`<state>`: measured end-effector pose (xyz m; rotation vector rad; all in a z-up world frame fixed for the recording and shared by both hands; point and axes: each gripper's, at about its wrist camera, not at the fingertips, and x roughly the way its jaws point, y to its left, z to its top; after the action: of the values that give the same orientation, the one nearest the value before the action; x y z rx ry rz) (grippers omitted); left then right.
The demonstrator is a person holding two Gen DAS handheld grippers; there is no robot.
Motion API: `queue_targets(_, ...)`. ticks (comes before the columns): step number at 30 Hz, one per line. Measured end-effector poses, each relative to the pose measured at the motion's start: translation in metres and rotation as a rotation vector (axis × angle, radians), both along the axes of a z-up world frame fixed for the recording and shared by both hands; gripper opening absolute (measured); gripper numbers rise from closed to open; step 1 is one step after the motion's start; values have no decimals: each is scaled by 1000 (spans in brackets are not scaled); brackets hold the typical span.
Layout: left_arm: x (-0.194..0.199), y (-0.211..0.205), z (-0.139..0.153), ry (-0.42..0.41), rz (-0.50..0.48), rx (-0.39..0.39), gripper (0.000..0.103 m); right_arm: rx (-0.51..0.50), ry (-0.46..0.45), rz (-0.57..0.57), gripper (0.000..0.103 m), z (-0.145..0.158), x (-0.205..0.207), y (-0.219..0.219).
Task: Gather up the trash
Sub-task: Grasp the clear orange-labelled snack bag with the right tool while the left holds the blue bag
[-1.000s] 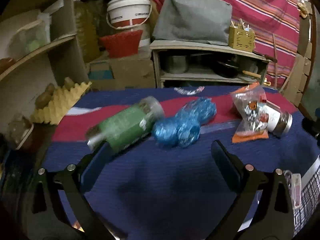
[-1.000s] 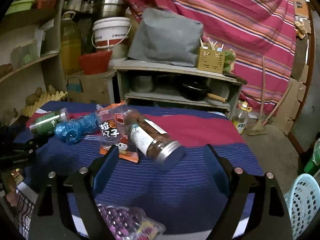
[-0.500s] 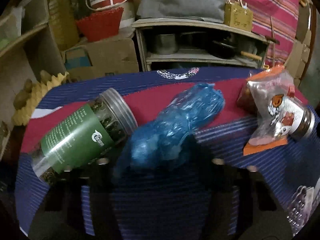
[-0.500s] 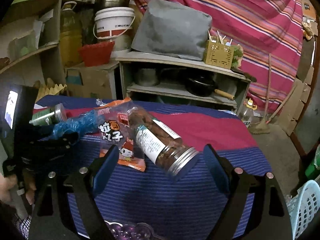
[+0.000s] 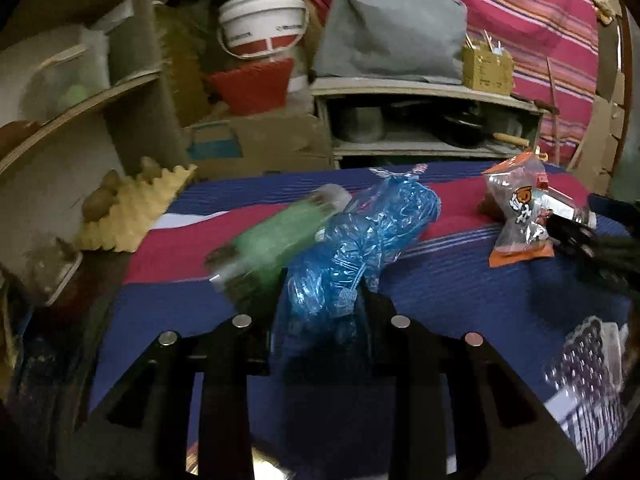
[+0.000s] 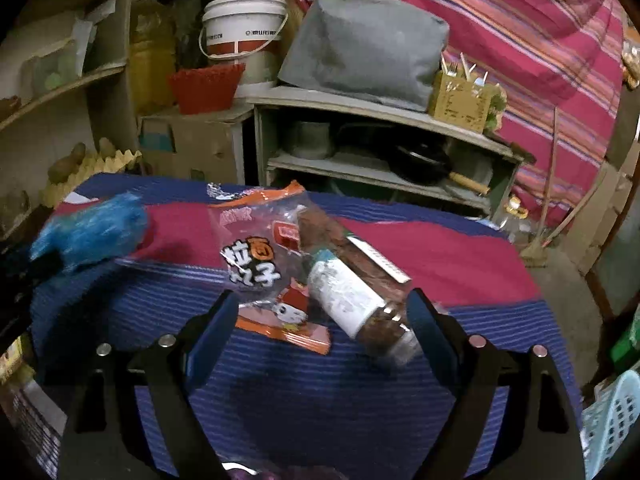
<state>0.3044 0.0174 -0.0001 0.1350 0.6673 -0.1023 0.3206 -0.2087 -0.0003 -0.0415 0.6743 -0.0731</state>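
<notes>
One blue bag (image 5: 360, 240) on the striped cloth (image 5: 460, 300), pinched by the left gripper (image 5: 324, 300), jaws just closing on it. One green jar (image 5: 272, 240) beside. Right gripper (image 6: 320, 320) spread wide around one wrapper (image 6: 268, 264) and one brown jar (image 6: 352, 288).

colours and patterns on the table and behind it

tablecloth (image 6: 320, 392): dark blue with fine pale stripes and a broad crimson band. crumpled plastic bag (image 5: 360, 248): translucent bright blue. jar (image 5: 272, 240): green label. snack packet (image 6: 272, 276): clear, orange edges, black characters. second jar (image 6: 352, 292): brown contents, white label. bucket (image 6: 240, 32): white with red blocks. hanging cloth (image 6: 520, 32): pink-red, multicoloured stripes.
</notes>
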Motion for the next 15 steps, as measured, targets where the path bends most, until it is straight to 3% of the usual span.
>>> queue_targets(4, -14, 21, 6, -14, 36, -18, 29, -32, 4, 15, 83, 0, 10, 5)
queue_targets(9, -15, 35, 6, -1, 56, -65, 29, 24, 73, 68, 38, -9, 18, 4)
queue_targets(15, -19, 28, 7, -11, 53, -37, 29, 69, 78, 115, 9, -13, 11, 8)
